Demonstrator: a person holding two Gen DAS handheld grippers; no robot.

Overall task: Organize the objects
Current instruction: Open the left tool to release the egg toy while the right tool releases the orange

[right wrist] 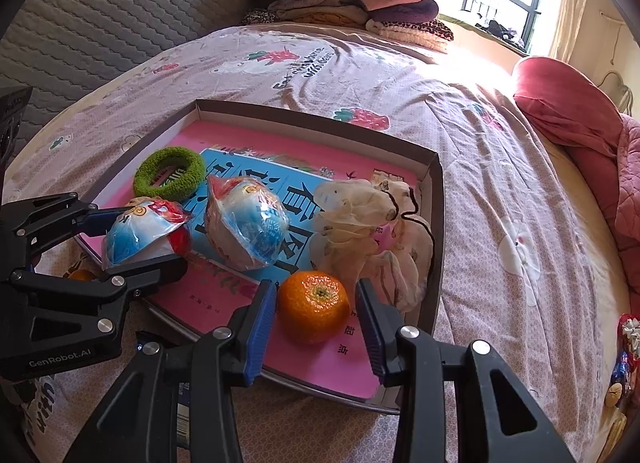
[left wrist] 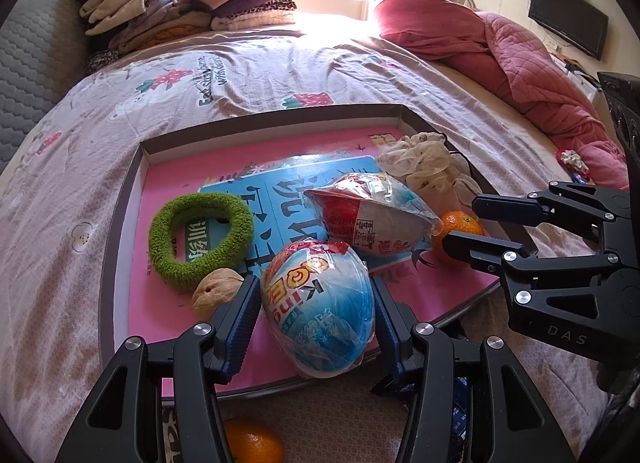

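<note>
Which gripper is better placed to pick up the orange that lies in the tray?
The right gripper. The orange sits between its open fingers in the tray, with small gaps each side. The left gripper brackets a wrapped toy egg at the tray's other end.

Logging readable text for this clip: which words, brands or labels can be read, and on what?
"GenRobot.AI": left gripper body.
"DAS": right gripper body.
"Kind", upside down: wrapped egg between the left gripper's fingers.
Large Chinese characters: tray floor.
Bedsheet lettering: too distorted to read.
Small print on second egg: too small.
</note>
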